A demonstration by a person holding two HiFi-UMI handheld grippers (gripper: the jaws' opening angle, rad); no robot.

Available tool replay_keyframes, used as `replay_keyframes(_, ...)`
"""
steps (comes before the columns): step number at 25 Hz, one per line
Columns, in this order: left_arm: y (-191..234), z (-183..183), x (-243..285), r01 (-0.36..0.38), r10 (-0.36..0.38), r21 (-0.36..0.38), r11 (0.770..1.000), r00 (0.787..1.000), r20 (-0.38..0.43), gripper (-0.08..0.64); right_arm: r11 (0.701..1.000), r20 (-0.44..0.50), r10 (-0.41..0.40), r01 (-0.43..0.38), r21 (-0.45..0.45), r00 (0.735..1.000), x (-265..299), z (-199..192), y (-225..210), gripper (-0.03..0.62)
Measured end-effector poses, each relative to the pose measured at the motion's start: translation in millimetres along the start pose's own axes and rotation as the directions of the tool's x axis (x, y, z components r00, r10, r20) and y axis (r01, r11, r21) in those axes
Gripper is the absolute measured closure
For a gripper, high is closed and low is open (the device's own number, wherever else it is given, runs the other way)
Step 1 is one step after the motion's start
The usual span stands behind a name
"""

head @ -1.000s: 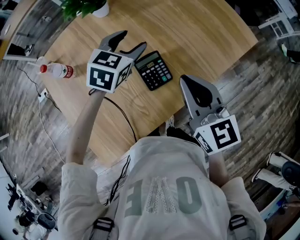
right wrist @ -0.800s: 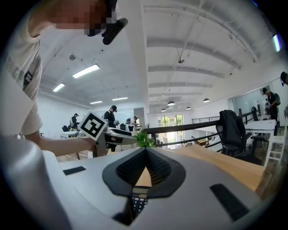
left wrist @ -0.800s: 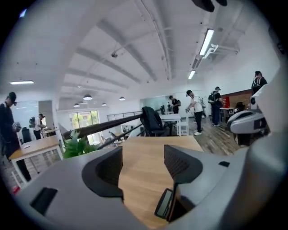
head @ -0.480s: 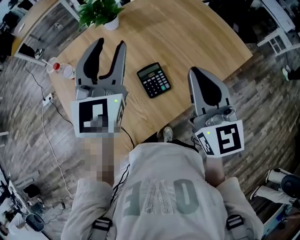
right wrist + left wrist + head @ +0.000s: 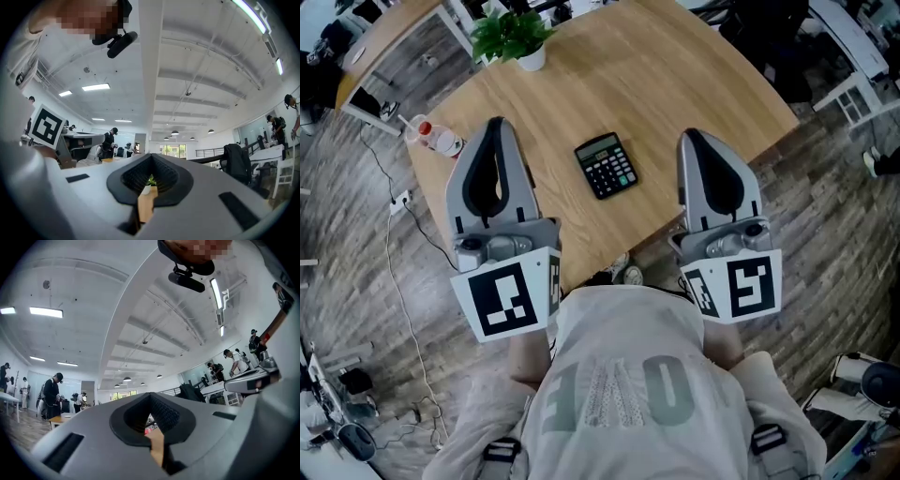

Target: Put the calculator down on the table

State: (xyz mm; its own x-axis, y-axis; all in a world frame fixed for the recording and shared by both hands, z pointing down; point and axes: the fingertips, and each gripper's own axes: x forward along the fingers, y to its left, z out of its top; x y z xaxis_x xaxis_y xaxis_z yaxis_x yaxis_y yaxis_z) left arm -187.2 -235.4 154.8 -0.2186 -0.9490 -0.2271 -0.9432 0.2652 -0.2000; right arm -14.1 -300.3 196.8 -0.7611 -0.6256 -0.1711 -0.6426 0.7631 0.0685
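The calculator (image 5: pixel 607 165) lies flat on the round wooden table (image 5: pixel 694 84), keys up, toward the table's near edge. Nothing touches it. From above it sits between the 2 grippers, apart from both.

The left gripper (image 5: pixel 496 126) is held up in front of the person. Its jaws have just been closing and now meet at the tips, with nothing between them. In the left gripper view, only a thin wood-coloured strip shows through the small gap behind the tips, probably the table. The right gripper (image 5: pixel 692 139) is raised the same way. Its jaws are together too and it is empty, and a bit of table and a potted plant (image 5: pixel 514 36) show through its gap. Each gripper's marker cube faces up toward the head camera, the left cube (image 5: pixel 508 298) and the right cube (image 5: pixel 733 286) both close to the person's chest.

The plant stands in a white pot at the table's far edge. A bottle (image 5: pixel 436 139) with a red cap rests at the left edge. Both gripper views look out across a bright room with ceiling lights and people standing in the distance.
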Motion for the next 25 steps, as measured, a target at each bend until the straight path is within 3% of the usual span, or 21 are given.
replay_keyframes(25, -1, 20, -24, -0.03, 0.032, -0.033, 0.999, 0.998, 0.06, 0.551, 0.999, 0.016, 0.032, -0.032, -0.004, 0.999, -10, 7, 4, 0.574)
